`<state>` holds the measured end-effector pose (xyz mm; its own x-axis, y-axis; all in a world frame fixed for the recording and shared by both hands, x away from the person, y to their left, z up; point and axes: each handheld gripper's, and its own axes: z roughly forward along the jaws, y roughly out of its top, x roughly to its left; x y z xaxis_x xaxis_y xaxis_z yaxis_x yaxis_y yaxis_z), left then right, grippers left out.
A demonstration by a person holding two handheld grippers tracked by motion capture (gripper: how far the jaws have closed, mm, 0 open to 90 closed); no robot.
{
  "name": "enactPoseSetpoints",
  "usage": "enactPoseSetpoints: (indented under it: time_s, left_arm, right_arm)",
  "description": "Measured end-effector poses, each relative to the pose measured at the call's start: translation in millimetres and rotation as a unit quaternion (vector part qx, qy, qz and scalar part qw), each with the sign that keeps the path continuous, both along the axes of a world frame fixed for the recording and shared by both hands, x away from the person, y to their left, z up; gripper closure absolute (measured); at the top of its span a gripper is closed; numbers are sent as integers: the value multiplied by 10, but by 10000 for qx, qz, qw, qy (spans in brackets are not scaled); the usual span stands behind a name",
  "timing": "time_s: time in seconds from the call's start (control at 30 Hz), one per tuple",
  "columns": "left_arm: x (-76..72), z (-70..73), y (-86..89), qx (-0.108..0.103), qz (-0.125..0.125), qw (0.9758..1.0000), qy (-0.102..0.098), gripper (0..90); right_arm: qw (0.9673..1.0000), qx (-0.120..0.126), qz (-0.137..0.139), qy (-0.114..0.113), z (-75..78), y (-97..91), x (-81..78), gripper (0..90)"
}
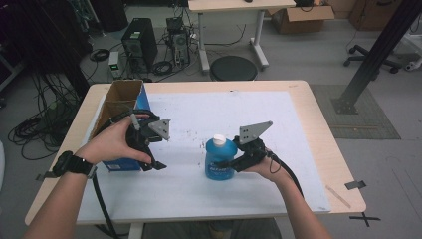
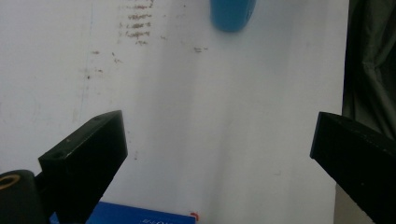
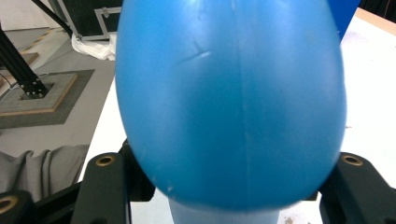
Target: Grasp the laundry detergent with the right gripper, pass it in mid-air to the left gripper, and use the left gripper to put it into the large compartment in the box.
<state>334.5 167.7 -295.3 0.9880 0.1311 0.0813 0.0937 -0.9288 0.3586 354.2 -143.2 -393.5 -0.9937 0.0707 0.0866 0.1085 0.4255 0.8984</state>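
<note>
A blue bottle (image 1: 219,160) with a white cap (image 1: 219,140) stands upright near the middle of the white mat (image 1: 224,112). My right gripper (image 1: 227,164) reaches it from the right and is shut on its body. In the right gripper view the bottle (image 3: 231,102) bulges between the two black jaws of the right gripper (image 3: 229,189), which press its sides. My left gripper (image 1: 157,149) hovers to the bottle's left, beside an open cardboard box with blue sides (image 1: 142,102). The left gripper (image 2: 219,140) is open with bare mat between its jaws; the bottle (image 2: 232,14) lies farther off.
The box stands at the table's left side, and its blue edge (image 2: 140,218) sits just under my left jaw. The wooden table edge (image 1: 323,149) runs along the right of the mat. Beyond the table are a computer tower (image 1: 139,42), a black stool (image 1: 233,68) and floor cables.
</note>
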Motion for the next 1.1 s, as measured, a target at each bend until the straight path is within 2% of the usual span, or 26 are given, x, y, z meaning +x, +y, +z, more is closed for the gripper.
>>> enactPoseSetpoints:
  time_s: [0.27, 0.4, 0.43, 0.5, 0.57, 0.63, 0.83, 0.87, 0.97, 1.1]
  left_arm:
    - [-6, 27, -4, -31, 5, 10000, -13, 46]
    - [-14, 90, -8, -66, -14, 10000, -49, 46]
    - [-19, 118, -11, -75, -9, 10000, -54, 45]
    - [-22, 144, -11, -74, -13, 9999, -81, 45]
    - [-28, 212, -14, -103, -14, 9999, -124, 45]
    - [-31, 234, -16, -117, -18, 9998, -137, 45]
    - [-47, 408, -40, -141, -13, 9997, -210, 45]
    - [-47, 408, -40, -141, -13, 9997, -210, 43]
    - [-61, 531, -60, -216, 0, 9995, -249, 40]
    - [-66, 621, -71, -293, 31, 9992, -281, 39]
  right_arm:
    - [10000, -58, -6, -7, 21, -2, -1, 421]
    - [9994, -327, 89, 7, 88, 33, 9, 425]
    - [9985, -508, 201, 38, 149, 65, 26, 427]
    - [9983, -531, 218, 53, 164, 70, 26, 427]
    - [9976, -646, 242, 13, 270, 99, 48, 429]
    - [9976, -650, 249, 14, 306, 105, 57, 429]
    - [9966, -742, 360, -14, 592, 179, 110, 429]
    - [9966, -742, 360, -14, 592, 179, 110, 429]
    - [9960, -766, 450, -25, 744, 242, 146, 430]
    - [9957, -769, 510, -49, 845, 296, 155, 430]
